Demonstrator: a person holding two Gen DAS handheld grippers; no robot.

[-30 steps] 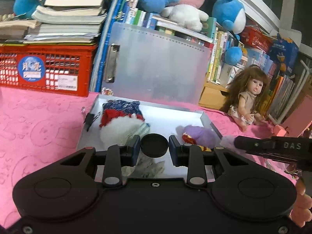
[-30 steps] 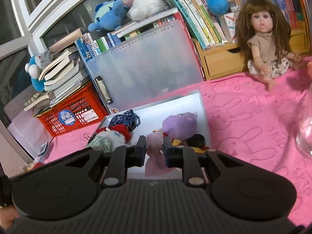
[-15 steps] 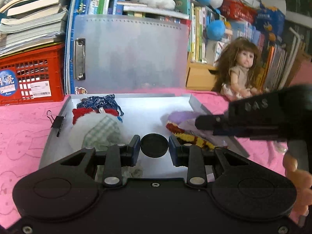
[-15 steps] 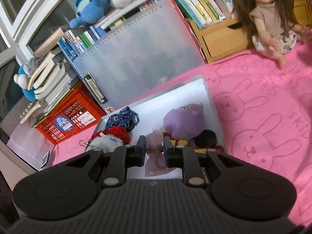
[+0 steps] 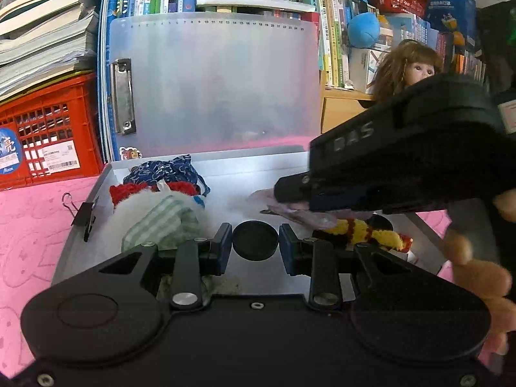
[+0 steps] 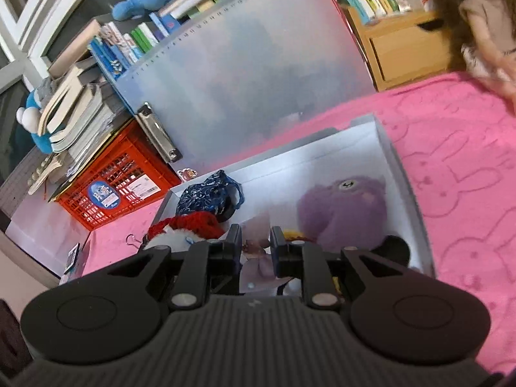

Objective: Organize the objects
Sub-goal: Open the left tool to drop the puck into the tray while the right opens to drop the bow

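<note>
Black disc (image 5: 255,240) sat pinched in my left tool (image 5: 255,242), tilted down over the grey tray (image 5: 271,167). My right tool (image 6: 255,247), angled down beside it, gripped a pale pink piece (image 6: 258,264) above the tray's toys.

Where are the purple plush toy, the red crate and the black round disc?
purple plush toy (image 6: 342,213), right wrist view, its body.
red crate (image 5: 54,135), left wrist view, front lattice.
black round disc (image 5: 255,240), left wrist view, its centre.
</note>
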